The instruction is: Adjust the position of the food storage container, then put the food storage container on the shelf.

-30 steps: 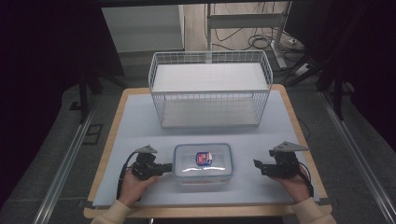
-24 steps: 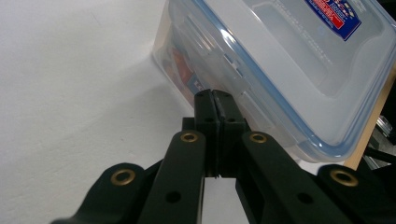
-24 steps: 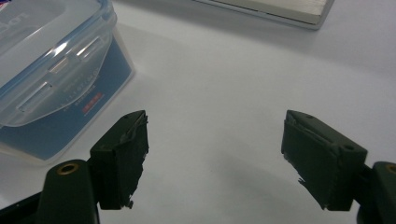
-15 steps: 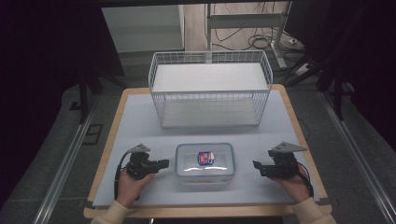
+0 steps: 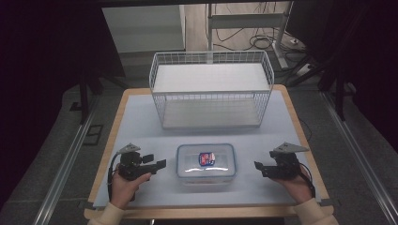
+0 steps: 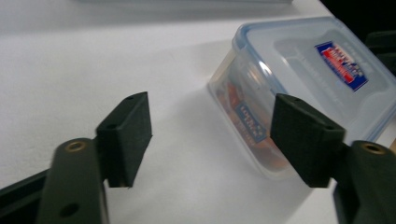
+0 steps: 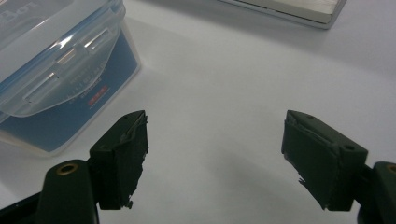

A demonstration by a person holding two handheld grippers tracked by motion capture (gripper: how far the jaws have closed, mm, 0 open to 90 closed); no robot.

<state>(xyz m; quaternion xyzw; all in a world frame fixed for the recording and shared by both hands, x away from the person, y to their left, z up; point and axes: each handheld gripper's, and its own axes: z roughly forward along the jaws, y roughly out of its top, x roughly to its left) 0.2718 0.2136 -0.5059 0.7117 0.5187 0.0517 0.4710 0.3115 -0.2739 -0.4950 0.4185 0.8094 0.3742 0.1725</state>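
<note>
A clear rectangular plastic food box with a blue-edged snap lid (image 5: pixel 205 163) sits at the near middle of the pale blue table mat (image 5: pixel 141 122), with the white wire basket (image 5: pixel 210 89) beyond it at twelve o'clock. The left gripper (image 5: pixel 159 165) hangs at the box's nine o'clock, jaws spread wide and holding nothing; in the left gripper view the box (image 6: pixel 299 88) lies just past the right-hand jaw, not touched. The right gripper (image 5: pixel 258 167) waits at three o'clock, a little apart, jaws likewise spread and empty.

To my eye the box is stiff but smooth-walled, so likely slippery under hard pads. Something orange and printed shows through its side, so it probably carries some weight. The lid's side latch (image 7: pixel 70 60) looks the weak spot. I would squeeze the two short ends, below the rim, one gripper per side.
</note>
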